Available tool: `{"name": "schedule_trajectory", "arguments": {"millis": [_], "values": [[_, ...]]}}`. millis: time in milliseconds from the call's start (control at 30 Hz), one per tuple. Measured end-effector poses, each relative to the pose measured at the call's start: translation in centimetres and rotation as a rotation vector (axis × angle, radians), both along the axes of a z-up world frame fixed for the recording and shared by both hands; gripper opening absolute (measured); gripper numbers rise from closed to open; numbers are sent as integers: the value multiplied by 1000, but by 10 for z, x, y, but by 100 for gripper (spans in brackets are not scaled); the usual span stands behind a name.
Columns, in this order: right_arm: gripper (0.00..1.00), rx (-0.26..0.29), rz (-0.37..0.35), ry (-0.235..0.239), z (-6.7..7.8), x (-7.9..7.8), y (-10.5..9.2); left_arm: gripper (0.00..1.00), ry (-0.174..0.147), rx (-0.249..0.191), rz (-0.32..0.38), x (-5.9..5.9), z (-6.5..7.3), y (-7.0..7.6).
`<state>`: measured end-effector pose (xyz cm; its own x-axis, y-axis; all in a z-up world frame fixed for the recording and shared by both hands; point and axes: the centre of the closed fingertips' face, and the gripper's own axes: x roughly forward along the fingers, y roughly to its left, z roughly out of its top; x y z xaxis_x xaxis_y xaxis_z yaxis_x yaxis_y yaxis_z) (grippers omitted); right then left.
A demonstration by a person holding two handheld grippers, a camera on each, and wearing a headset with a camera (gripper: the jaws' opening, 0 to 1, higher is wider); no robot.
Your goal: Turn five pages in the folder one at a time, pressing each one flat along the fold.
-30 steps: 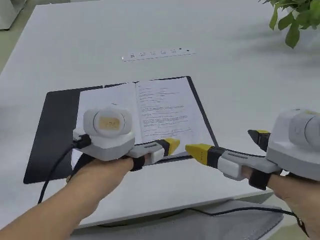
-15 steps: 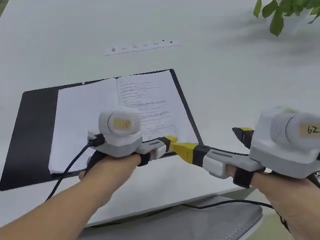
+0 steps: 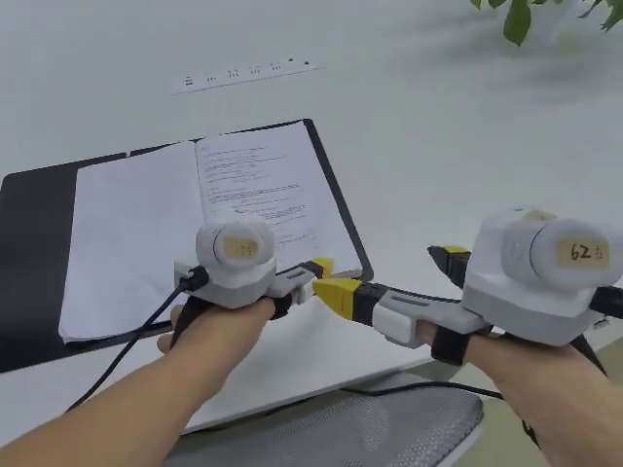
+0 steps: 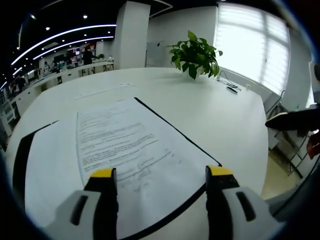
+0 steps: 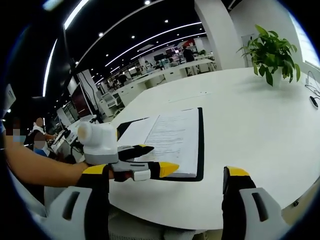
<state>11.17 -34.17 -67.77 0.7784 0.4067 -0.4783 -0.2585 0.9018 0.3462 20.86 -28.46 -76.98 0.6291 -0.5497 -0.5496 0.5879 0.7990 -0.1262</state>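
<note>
Two sets of sheets are held in the open folder [image 3: 34, 263], which lies flat on the white table [image 3: 438, 146], toward the near left. A blank left page [image 3: 136, 233] and a printed right page [image 3: 268, 195] are seen on top, with the fold between them. How many sheets lie under each cannot be told. Nothing else is kept in the folder, and no other container is seen.

The paper is judged to be thin, light and limp, so it can be creased or torn easily if it is pinched hard. It is also smooth, and two sheets may be lifted together by mistake. The black cover is probably stiffer and should be left on the table. The best hold is judged to be at the near right corner of the right page, away from the fold.

The left gripper [image 4: 161, 174] is held over that corner with its jaws apart and nothing between them; contact with the paper cannot be told. The right gripper [image 3: 392, 274] is held just to the right, off the page, its jaws also spread and empty.
</note>
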Motion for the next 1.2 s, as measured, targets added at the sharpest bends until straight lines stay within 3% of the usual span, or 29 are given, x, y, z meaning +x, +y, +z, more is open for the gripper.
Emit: {"name": "schedule_trajectory", "arguments": {"millis": [100, 233, 300, 333, 367, 433, 500, 700, 933, 1200], "values": [[93, 9, -3, -2, -1, 0, 0, 70, -6, -8, 15, 2, -4, -5], [92, 12, -1, 5, -3, -1, 0, 67, -48, 6, 39, 5, -8, -5], [92, 10, 1, 11, -6, -2, 0, 64, -78, 32, 36, 5, -11, -4], [91, 10, 4, 16, -7, -3, 0, 64, -116, 57, 11, 5, -12, -3], [91, 11, 3, 18, -8, -3, 0, 64, -116, 32, 21, 3, -12, -4], [91, 16, 1, 19, -9, -3, 0, 63, -150, 13, 23, 3, -12, -2], [91, 16, 1, 23, -10, -2, 0, 62, -163, 2, 23, 3, -12, -1], [90, 16, 1, 34, -13, -1, 0, 49, -180, -23, 40, 7, -12, 4], [90, 12, 8, 43, -17, -1, 3, 44, -188, -39, 35, 6, -11, 3], [89, 9, 17, 51, -21, -1, 5, 31, -181, -63, 61, 8, -11, 7]]}}
